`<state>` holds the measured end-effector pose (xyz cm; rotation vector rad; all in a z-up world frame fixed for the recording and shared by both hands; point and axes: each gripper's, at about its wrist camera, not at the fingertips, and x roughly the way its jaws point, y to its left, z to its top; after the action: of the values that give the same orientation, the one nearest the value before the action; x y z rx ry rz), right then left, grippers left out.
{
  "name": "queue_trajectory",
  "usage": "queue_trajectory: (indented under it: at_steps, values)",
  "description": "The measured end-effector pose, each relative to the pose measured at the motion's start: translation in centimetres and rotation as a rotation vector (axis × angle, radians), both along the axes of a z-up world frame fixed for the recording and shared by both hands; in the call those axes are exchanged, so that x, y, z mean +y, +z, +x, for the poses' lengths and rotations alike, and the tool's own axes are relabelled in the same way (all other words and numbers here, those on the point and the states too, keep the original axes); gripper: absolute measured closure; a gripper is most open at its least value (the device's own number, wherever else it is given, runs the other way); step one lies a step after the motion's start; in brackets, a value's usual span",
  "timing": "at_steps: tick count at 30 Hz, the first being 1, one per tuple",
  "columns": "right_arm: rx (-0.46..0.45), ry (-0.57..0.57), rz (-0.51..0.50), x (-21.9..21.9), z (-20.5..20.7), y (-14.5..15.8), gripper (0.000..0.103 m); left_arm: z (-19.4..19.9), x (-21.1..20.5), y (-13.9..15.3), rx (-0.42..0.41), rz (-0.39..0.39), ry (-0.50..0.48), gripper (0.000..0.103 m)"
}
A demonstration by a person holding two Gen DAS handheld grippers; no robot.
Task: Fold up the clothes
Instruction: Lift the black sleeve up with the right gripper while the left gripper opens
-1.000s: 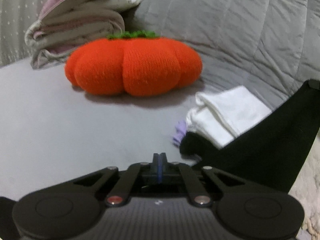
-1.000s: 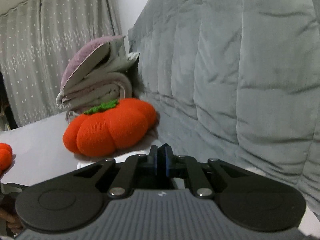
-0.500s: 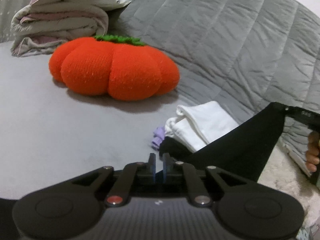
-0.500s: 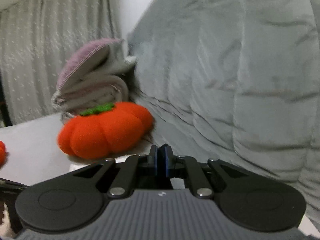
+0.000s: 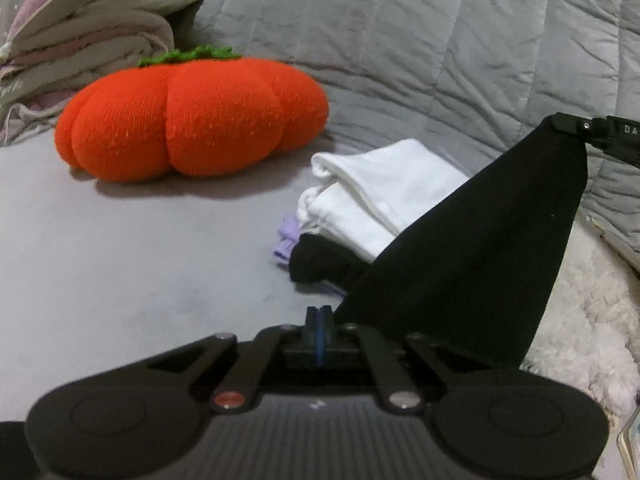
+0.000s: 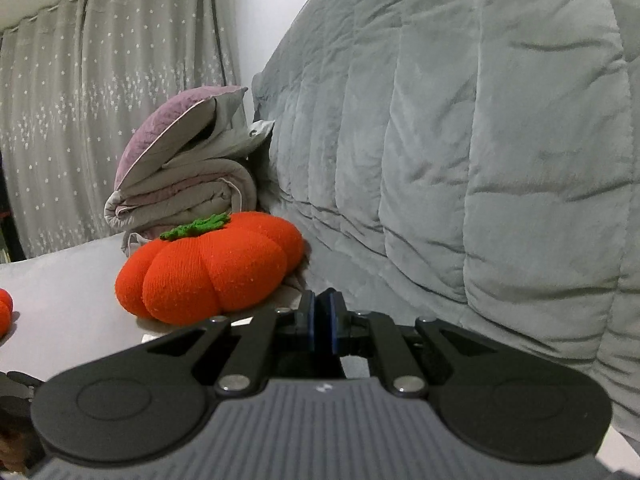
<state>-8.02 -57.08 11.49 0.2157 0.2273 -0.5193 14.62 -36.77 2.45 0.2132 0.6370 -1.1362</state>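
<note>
Black cloth (image 5: 472,264) hangs stretched between 2 clenched grippers, left gripper (image 5: 319,322) and right gripper (image 5: 568,125), each pinching a corner.

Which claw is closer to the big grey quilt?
Right. The right claw holds the black cloth just in front of the quilt; the left claw sits farther back over the bed sheet.

Grey bed (image 5: 120,264) carries pumpkin cushion (image 5: 192,120), folded blankets (image 5: 80,44), small clothes stack (image 5: 360,208).

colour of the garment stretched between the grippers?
Plain black garment; left wrist view shows it best.
</note>
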Motion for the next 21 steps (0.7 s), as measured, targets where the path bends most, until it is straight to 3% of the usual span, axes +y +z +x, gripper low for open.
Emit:
queue_trajectory:
  at_steps: [4, 7, 9, 10, 11, 15, 17, 21]
  values:
    - [-0.06, 0.016, -0.026, 0.6, -1.0, 0.4, 0.094, 0.3, 1.1, 0.8, 0.002, -0.059, 0.051, 0.103]
    - [-0.096, 0.024, -0.058, 1.1, -1.4, 1.0, 0.094, 0.8, 1.7, 1.0, 0.036, -0.078, 0.034, 0.101]
    - [-0.12, 0.031, -0.065, 1.3, -1.7, 1.2, 0.094, 1.1, 2.1, 1.2, 0.059, -0.09, 0.022, 0.085]
    - [-0.131, 0.036, -0.06, 1.2, -1.8, 1.3, 0.094, 1.3, 2.2, 1.2, 0.07, -0.096, 0.016, 0.068]
    - [-0.129, 0.041, -0.051, 1.1, -1.7, 1.3, 0.094, 1.4, 2.4, 1.3, 0.081, -0.102, 0.01, 0.058]
    - [-0.085, 0.048, -0.047, 1.1, -0.9, 0.9, 0.094, 2.1, 3.1, 1.6, 0.126, -0.127, -0.014, 0.048]
    - [-0.069, 0.052, -0.037, 1.1, -0.7, 0.6, 0.094, 1.7, 2.4, 1.3, 0.134, -0.108, -0.071, 0.035]
    - [-0.029, 0.052, -0.02, 0.9, -0.3, 0.0, 0.094, 0.2, 0.2, 0.1, 0.03, 0.041, -0.101, 0.036]
